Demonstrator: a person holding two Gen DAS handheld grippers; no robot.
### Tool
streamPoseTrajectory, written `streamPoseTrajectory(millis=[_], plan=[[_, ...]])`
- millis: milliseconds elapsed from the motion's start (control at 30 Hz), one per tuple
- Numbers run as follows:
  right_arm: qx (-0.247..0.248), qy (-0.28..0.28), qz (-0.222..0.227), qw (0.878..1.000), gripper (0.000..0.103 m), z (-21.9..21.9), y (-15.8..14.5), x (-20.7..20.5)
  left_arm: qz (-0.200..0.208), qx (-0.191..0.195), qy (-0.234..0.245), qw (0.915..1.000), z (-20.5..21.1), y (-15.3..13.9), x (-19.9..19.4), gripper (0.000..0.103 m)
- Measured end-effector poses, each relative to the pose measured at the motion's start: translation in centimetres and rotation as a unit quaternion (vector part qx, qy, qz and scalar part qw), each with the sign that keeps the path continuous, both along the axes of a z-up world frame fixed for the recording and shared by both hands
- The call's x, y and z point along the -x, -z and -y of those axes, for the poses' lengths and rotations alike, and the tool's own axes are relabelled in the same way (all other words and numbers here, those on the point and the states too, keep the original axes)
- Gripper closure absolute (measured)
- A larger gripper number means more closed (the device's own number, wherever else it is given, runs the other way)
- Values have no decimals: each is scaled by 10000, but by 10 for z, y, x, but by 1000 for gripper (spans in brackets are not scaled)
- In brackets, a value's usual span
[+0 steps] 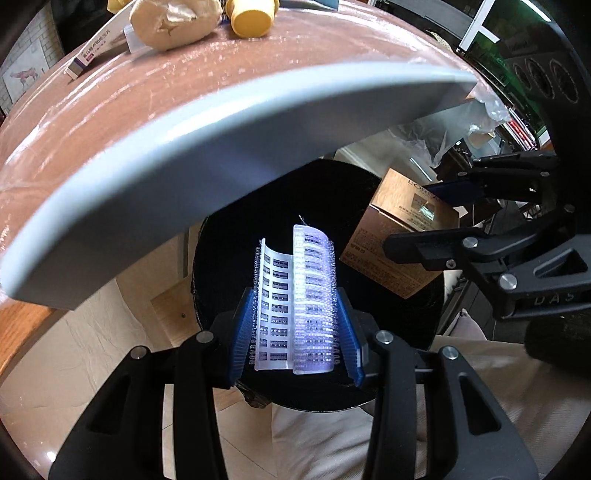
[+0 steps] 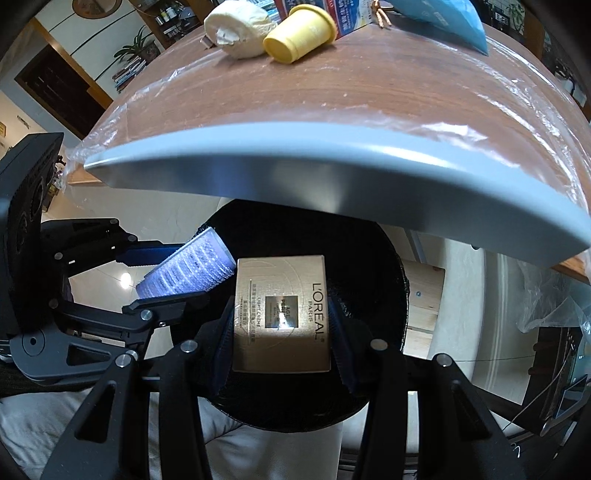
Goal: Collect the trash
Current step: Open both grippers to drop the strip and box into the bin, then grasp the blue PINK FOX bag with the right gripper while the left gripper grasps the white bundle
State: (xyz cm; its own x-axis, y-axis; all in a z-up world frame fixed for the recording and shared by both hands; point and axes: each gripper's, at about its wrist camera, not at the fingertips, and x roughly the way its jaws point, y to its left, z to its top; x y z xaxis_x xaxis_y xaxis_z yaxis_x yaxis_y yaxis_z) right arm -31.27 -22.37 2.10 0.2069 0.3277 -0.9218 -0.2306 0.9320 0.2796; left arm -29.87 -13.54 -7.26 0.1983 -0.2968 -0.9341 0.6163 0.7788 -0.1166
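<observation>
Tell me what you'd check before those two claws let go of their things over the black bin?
1. Left gripper holds the hair roller firmly: ok.
2. Right gripper holds the gold box firmly: ok.
3. Hair roller is over the black bin: ok.
4. Gold box is over the bin's mouth: ok.
5. Room left inside the bin: cannot tell, too dark.
6. Table cleared of trash: not ok; a yellow cup and a tissue wad remain.
</observation>
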Motion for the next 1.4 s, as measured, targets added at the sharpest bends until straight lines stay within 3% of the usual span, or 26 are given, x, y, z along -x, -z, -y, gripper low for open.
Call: streamPoseTrajectory(millis=[500, 867, 933, 1033, 1100, 1300, 1400], plan=[[87, -44, -38, 9999, 57, 0, 30, 1, -78, -282, 56, 9996, 13, 35, 0, 59], [104, 104, -150, 9998, 56, 5, 42, -2, 74, -342, 167, 9992, 17, 37, 3, 58], [69, 145, -174, 9997, 54, 7, 42, -2, 153, -279, 150, 9994, 17, 34, 3, 38], [-36, 192, -240, 9995, 42, 9, 42, 0, 188, -52, 109, 9998, 16, 27, 3, 30], [-29, 179, -205, 9996, 42, 9, 39, 2, 145, -4, 74, 9999, 16, 26, 3, 23], [110, 200, 61, 9997, 42, 15, 16, 8, 329, 88, -46, 9994, 5, 8, 9, 23], [243, 208, 537, 9980, 41, 24, -23, 18, 569, 283, -162, 9978, -6, -20, 15, 23]])
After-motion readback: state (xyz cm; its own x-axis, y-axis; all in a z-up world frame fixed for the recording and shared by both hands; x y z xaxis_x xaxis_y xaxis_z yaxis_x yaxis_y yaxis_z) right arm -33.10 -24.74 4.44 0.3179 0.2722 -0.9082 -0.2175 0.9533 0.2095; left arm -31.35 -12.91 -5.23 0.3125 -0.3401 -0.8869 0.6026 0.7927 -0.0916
